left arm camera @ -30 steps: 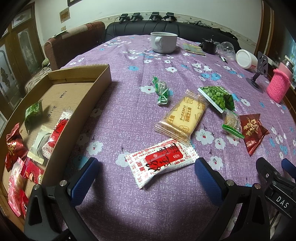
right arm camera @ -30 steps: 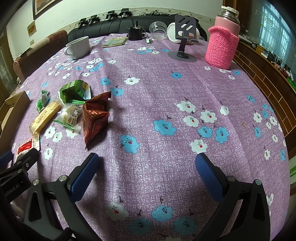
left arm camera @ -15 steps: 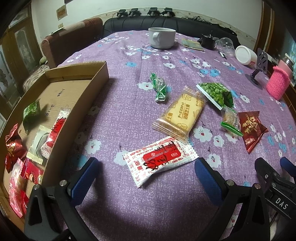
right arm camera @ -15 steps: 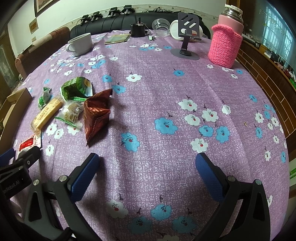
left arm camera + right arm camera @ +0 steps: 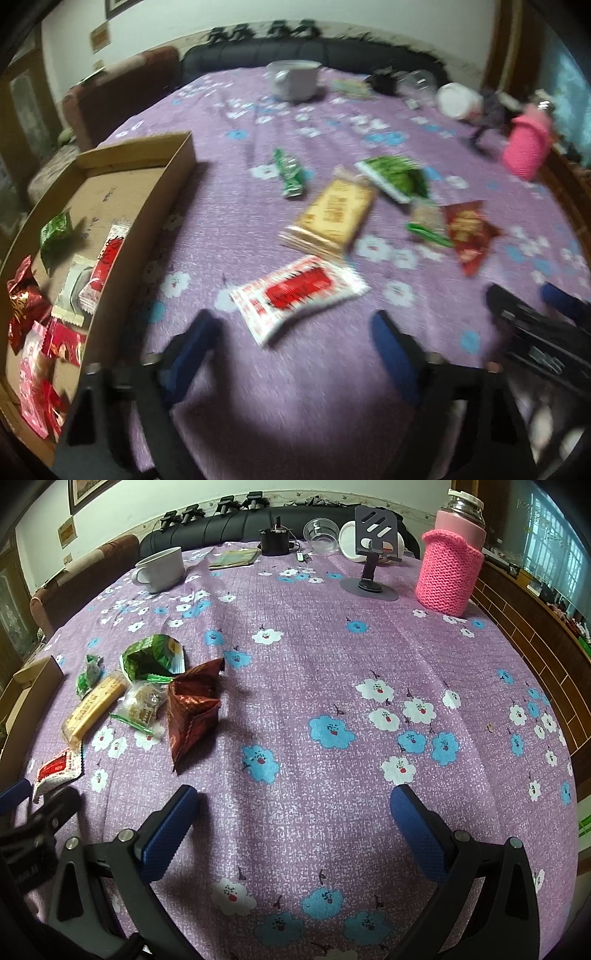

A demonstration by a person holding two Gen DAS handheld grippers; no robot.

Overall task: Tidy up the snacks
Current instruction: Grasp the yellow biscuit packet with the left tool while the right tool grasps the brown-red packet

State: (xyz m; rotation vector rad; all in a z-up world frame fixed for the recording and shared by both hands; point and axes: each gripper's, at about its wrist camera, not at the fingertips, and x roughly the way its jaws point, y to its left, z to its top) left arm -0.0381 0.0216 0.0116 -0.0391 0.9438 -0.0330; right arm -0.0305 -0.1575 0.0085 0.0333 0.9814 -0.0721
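Note:
My left gripper [image 5: 295, 343] is open and empty, just short of a red-and-white snack packet [image 5: 299, 291] on the purple cloth. Beyond it lie a yellow biscuit pack [image 5: 332, 218], a small green candy [image 5: 290, 173], a green pea bag [image 5: 395, 177], a clear cookie packet [image 5: 426, 221] and a dark red bag [image 5: 467, 232]. A cardboard tray [image 5: 162, 206] at the left holds several snacks. My right gripper [image 5: 291, 819] is open and empty over bare cloth, right of the dark red bag [image 5: 192, 709] and the red-and-white packet [image 5: 55, 771].
A white mug [image 5: 160, 568], a phone stand [image 5: 371, 579], a pink knit-covered flask [image 5: 452, 572], a clear bowl [image 5: 319, 535] and a black item [image 5: 275, 541] stand at the far side. Sofas lie beyond the table. The left view is motion-blurred.
My left gripper has pulled back and risen a little, so the snacks sit farther off and the view has blurred. The right gripper has drifted slightly; both stay open.

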